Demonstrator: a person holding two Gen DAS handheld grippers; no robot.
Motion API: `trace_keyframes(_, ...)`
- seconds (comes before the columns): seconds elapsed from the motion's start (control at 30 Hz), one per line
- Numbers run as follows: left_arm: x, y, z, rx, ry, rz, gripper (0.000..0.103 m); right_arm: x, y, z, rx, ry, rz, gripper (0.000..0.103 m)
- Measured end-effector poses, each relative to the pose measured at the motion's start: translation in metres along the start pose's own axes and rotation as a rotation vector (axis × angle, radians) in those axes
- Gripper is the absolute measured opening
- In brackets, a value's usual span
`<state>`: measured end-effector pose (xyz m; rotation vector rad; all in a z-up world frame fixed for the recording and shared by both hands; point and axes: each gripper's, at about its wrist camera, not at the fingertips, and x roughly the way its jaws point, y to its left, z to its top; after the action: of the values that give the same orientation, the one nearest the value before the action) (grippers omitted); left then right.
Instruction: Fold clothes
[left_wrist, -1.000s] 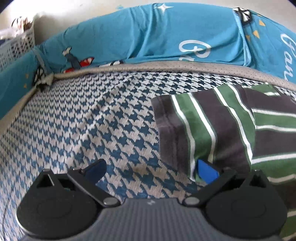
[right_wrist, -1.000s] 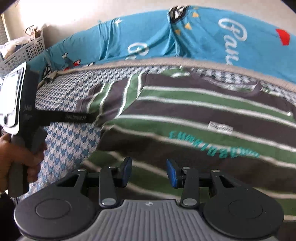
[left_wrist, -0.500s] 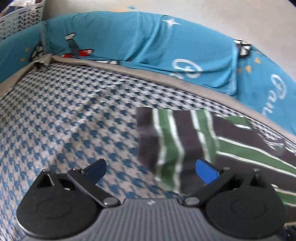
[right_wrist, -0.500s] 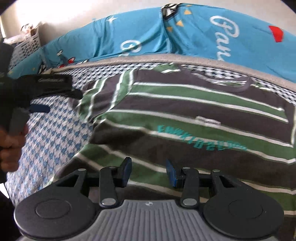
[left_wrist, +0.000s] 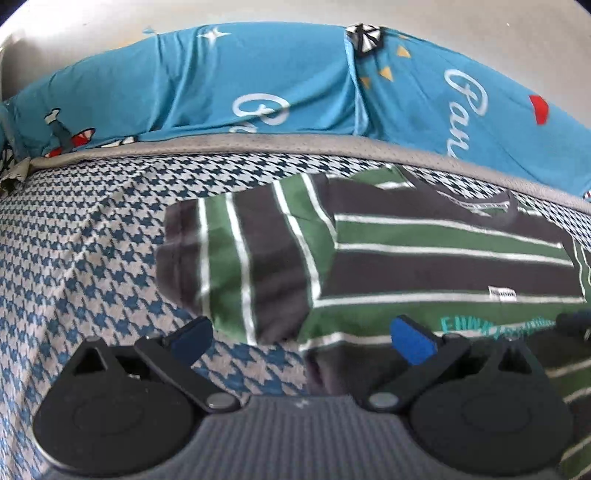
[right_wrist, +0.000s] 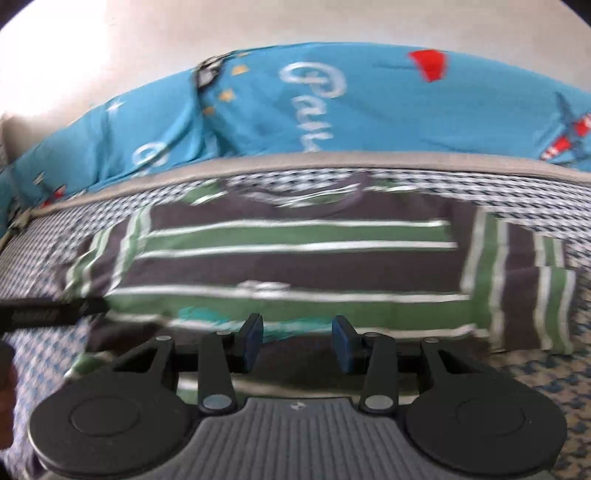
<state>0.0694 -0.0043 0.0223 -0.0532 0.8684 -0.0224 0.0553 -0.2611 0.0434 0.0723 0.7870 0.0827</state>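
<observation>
Evidently the striped shirt (right_wrist: 295, 266) lay spread flat, collar toward the blue pillows (right_wrist: 332, 103), on the houndstooth bed cover (left_wrist: 92, 240), both sleeves out to the sides, a layout fit for folding. The left gripper (left_wrist: 299, 334) hung released over its left sleeve, and the right gripper (right_wrist: 297, 341), also parted and empty, hovered over the hem, presumably each placed to take an edge.
</observation>
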Motion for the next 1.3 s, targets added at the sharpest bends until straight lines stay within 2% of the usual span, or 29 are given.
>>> trace_keyframes(0.13,0.001,-0.004,-0.002,0.012,0.007,-0.013,0.103,-0.009,-0.043,0.014,0.090,-0.038,-0.080,0.040)
trace_keyframes(0.37,0.003,-0.003,-0.003,0.007,0.017,-0.021,0.103,-0.027,-0.131,0.026,0.338,-0.107,-0.267,0.040)
trace_keyframes(0.53,0.005,-0.001,-0.003,-0.002,0.024,-0.026,0.103,-0.033,-0.169,0.024,0.421,-0.138,-0.355,0.040)
trace_keyframes(0.67,0.006,0.001,-0.004,-0.009,0.030,-0.030,0.103,-0.030,-0.194,0.018,0.502,-0.150,-0.367,0.041)
trace_keyframes(0.83,0.007,0.003,-0.003,-0.016,0.039,-0.035,0.103,-0.019,-0.215,0.012,0.617,-0.159,-0.294,0.041)
trace_keyframes(0.97,0.009,0.004,-0.003,-0.025,0.047,-0.039,0.103,-0.008,-0.218,0.009,0.647,-0.161,-0.276,0.041)
trace_keyframes(1.1,0.010,0.005,-0.003,-0.028,0.055,-0.037,0.103,-0.001,-0.215,0.010,0.626,-0.183,-0.260,0.041)
trace_keyframes(1.17,0.011,0.005,-0.003,-0.028,0.057,-0.036,0.103,0.003,-0.210,0.011,0.608,-0.189,-0.247,0.037)
trace_keyframes(1.3,0.011,0.006,-0.003,-0.030,0.056,-0.032,0.103,0.008,-0.201,0.014,0.574,-0.196,-0.249,0.013)
